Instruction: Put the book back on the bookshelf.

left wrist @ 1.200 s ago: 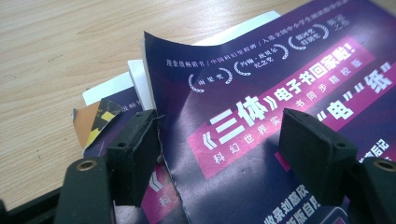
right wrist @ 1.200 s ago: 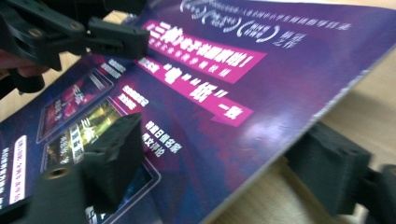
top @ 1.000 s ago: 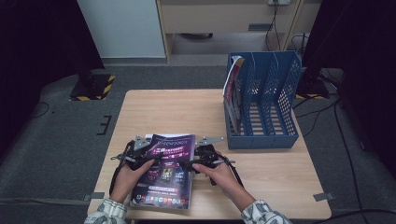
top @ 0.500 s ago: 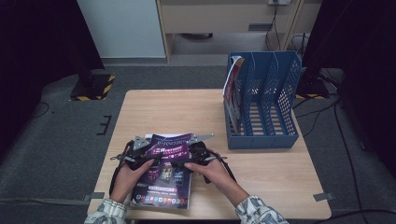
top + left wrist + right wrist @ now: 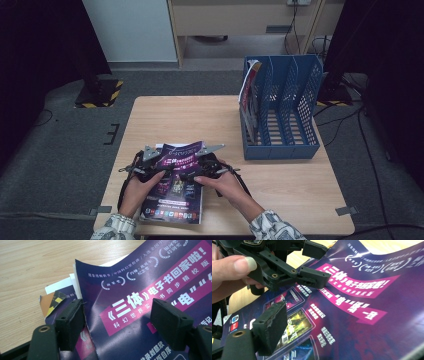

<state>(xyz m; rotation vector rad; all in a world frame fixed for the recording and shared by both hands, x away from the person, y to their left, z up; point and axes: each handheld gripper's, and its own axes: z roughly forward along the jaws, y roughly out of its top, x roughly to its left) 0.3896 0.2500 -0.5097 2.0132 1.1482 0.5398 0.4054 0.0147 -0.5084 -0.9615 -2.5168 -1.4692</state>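
Magazines lie in a small stack at about seven o'clock on the wooden table (image 5: pixel 165 120), near its front edge, and both hands work over the top one. That magazine (image 5: pixel 175 185) has a dark purple cover with a pink banner and white print, and its far end curls up off the pages beneath. In the left gripper view the cover's edge (image 5: pixel 130 315) rises between the two black jaws, which stand apart on either side of it: one pad sits right at the paper's edge at nine o'clock, the other clear of it at three o'clock, so the left gripper (image 5: pixel 150 167) is open around the cover and not pinching it. Under the lifted cover, white page corners and an orange scrap with yellow and black marks (image 5: pixel 51 302) show at nine o'clock. The right gripper (image 5: pixel 202 165) hovers just beside the left one, at its three o'clock in the high view, low over the cover. Its jaws have just been opening; one pad (image 5: pixel 272 325) shows at seven o'clock in the right gripper view, above the print and pressing on nothing, with the left gripper (image 5: pixel 312 265) ahead of it at eleven o'clock and a thumb (image 5: pixel 234 267) on that tool's body. A blue file rack (image 5: pixel 282 112) stands at two o'clock on the table, well apart from the hands, with a magazine (image 5: pixel 247 90) upright in its leftmost slot.
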